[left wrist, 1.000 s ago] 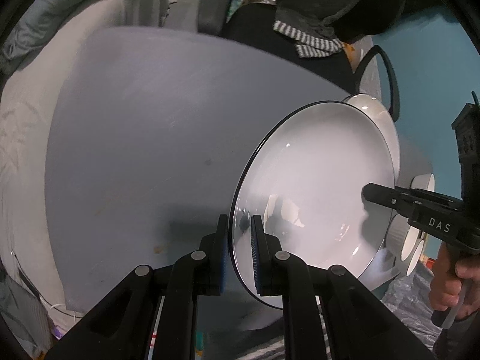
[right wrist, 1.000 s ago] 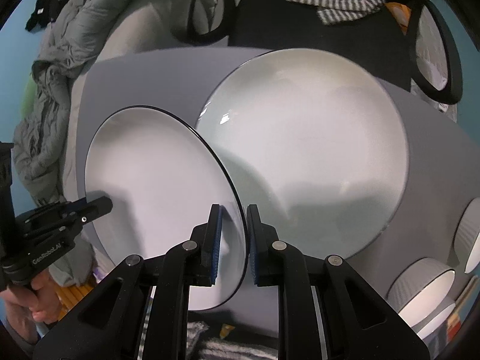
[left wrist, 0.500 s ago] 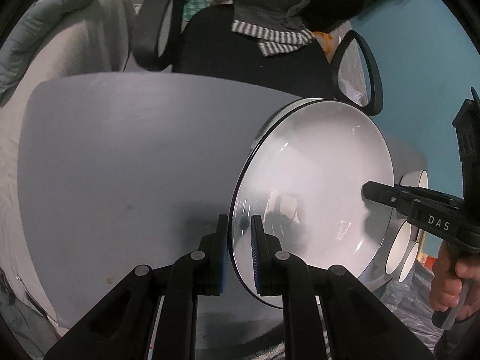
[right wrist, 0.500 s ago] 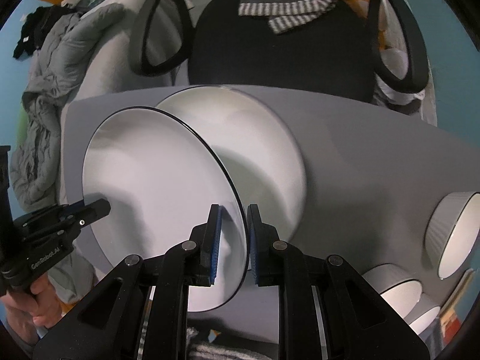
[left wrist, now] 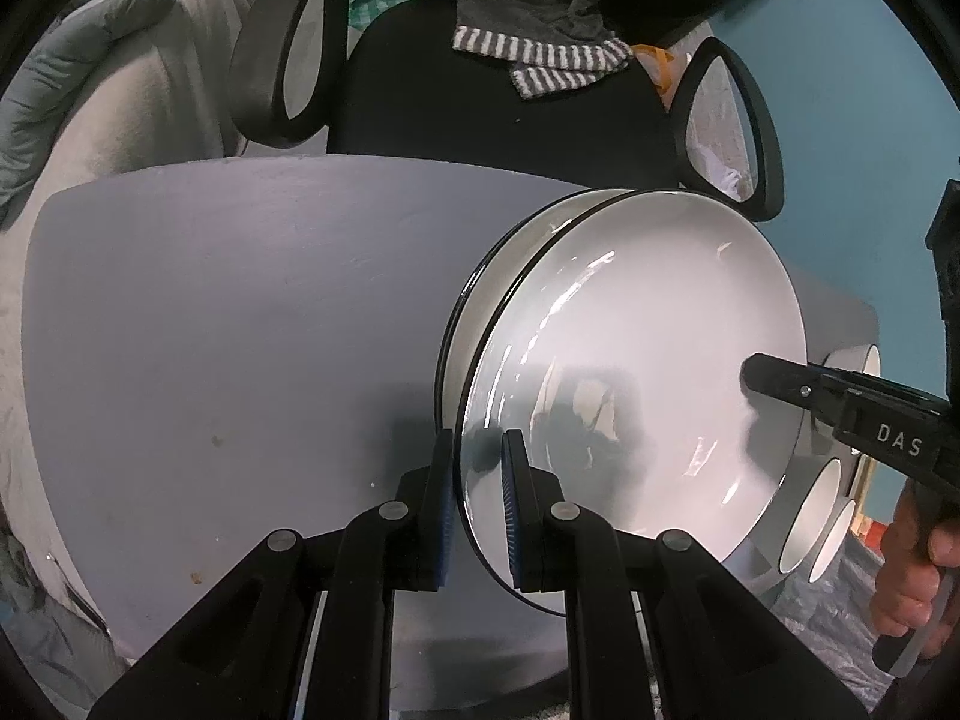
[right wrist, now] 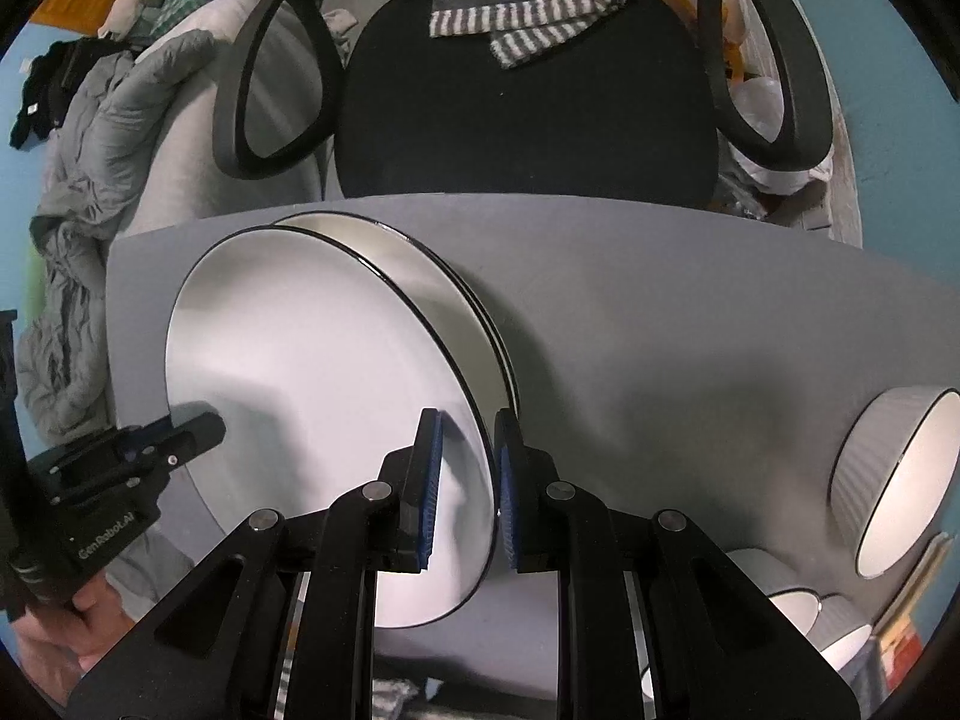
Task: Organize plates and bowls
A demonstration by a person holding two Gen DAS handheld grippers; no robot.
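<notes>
A white plate with a black rim (left wrist: 648, 360) (right wrist: 312, 372) hangs tilted above the grey table (left wrist: 240, 312) (right wrist: 660, 312). My left gripper (left wrist: 477, 480) is shut on its near left edge, and my right gripper (right wrist: 468, 480) is shut on the opposite edge. Each gripper also shows in the other's view: the right gripper (left wrist: 756, 375) and the left gripper (right wrist: 204, 426). A second, similar plate (left wrist: 474, 306) (right wrist: 438, 282) lies flat on the table just under the held plate, mostly hidden by it.
Several ribbed white bowls stand near the table's right end: one large bowl (right wrist: 900, 480) and smaller bowls (right wrist: 792, 606) (left wrist: 810, 516). A black office chair (right wrist: 528, 90) with a striped cloth stands behind the table. Grey bedding (right wrist: 90, 210) lies to the left.
Both hands have carried the plate sideways across the table until it sits over the second plate, which now shows only as a crescent. The bowls have slid into the right wrist view.
</notes>
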